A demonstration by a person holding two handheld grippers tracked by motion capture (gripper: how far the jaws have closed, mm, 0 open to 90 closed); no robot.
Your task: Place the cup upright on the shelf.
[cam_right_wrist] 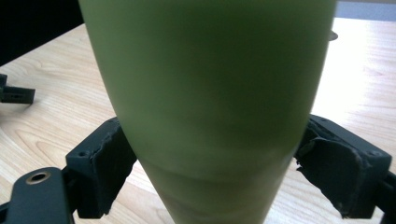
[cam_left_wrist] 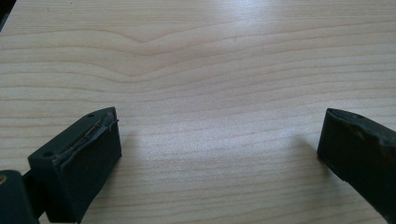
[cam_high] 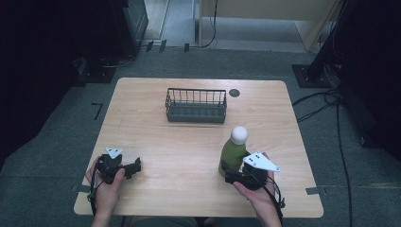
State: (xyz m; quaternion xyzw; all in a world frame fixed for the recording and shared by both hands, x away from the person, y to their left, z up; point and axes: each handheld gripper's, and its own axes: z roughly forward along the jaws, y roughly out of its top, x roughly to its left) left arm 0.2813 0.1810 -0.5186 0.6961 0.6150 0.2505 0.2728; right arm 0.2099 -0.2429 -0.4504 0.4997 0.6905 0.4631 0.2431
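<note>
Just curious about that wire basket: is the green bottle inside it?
No, the green bottle stands on the table, apart from the wire basket, nearer the person.

A: What stands on the wooden table (cam_high: 156,142) at the far side?

B: A dark wire basket (cam_high: 196,105), about the middle of the far half, its long side running left to right, upright on its base.

A: Anything beside it?

B: A small dark round disc (cam_high: 234,92) set in the tabletop, just to the right of the basket and a little farther off.

A: And around the table?

B: Grey carpet (cam_high: 47,156), with black cables (cam_high: 326,101) trailing on the right side. A short black mark (cam_high: 98,109) lies on the floor at the left.
</note>
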